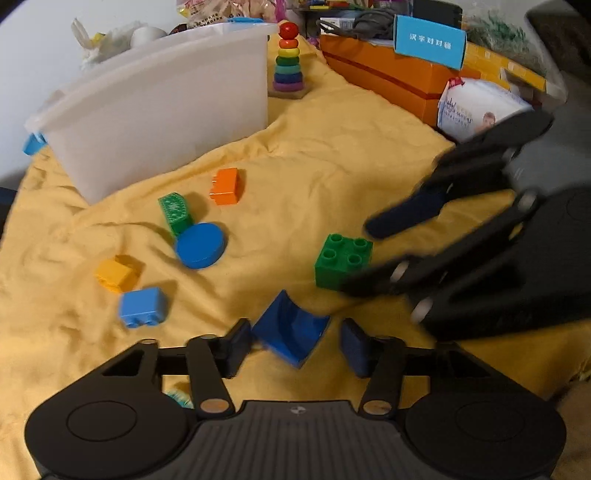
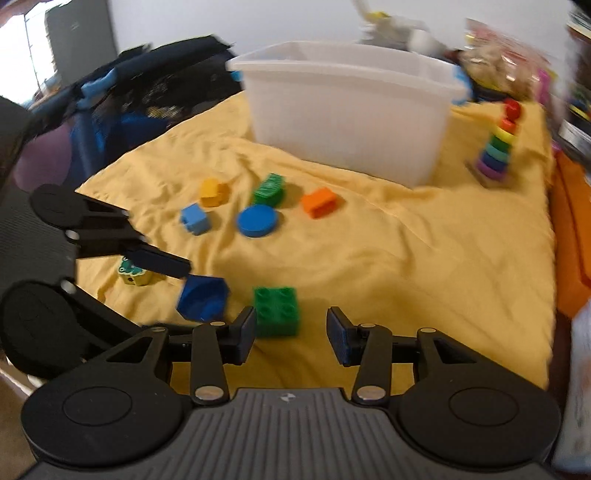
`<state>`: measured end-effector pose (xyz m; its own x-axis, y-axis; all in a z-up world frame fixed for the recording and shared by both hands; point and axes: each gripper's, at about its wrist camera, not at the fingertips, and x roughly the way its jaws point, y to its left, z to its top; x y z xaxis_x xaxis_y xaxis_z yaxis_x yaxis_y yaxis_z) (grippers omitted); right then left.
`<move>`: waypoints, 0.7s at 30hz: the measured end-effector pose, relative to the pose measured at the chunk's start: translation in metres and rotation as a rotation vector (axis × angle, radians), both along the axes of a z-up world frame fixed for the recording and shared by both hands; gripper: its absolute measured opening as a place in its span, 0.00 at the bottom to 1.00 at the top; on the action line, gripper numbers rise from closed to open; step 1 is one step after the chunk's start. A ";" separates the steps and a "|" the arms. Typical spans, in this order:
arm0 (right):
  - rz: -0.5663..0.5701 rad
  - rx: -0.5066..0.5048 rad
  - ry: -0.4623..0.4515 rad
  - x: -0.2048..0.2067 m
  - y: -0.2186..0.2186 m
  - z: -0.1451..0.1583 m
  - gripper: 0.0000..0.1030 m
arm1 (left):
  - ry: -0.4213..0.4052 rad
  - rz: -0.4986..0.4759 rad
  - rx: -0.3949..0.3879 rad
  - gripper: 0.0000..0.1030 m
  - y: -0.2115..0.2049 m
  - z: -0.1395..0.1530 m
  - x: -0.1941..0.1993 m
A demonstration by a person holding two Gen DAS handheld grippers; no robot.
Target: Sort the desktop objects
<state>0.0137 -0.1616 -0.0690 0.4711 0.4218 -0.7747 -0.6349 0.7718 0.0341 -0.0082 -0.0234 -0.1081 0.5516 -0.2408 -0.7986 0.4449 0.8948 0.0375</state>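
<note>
Nearest my spread left gripper (image 1: pixel 295 345), the curved dark-blue plastic block (image 1: pixel 291 332) sits unpinched on rumpled yellow cloth (image 1: pixel 332 177); my right gripper (image 2: pixel 291 334), also spread, risks nudging the green studded brick (image 2: pixel 276 311).

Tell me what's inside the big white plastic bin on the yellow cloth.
The white bin shows only its rim and a stretch of bare inner wall in the right wrist view. Its frosted sides hide the floor from both cameras, so whether any blocks lie inside cannot be told.

I see a plain white wall (image 2: pixel 192 22) behind the table, with a bright window (image 2: pixel 22 55) at far left.
</note>
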 end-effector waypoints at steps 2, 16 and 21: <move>-0.010 -0.022 0.026 0.006 0.007 -0.012 0.33 | -0.027 -0.018 -0.013 0.44 0.001 0.000 -0.001; -0.169 0.059 -0.183 0.057 -0.011 0.060 0.33 | -0.370 0.137 -0.066 0.45 0.043 0.137 0.071; -0.225 0.123 -0.310 0.108 0.001 0.104 0.33 | -0.463 0.207 -0.049 0.45 0.052 0.163 0.137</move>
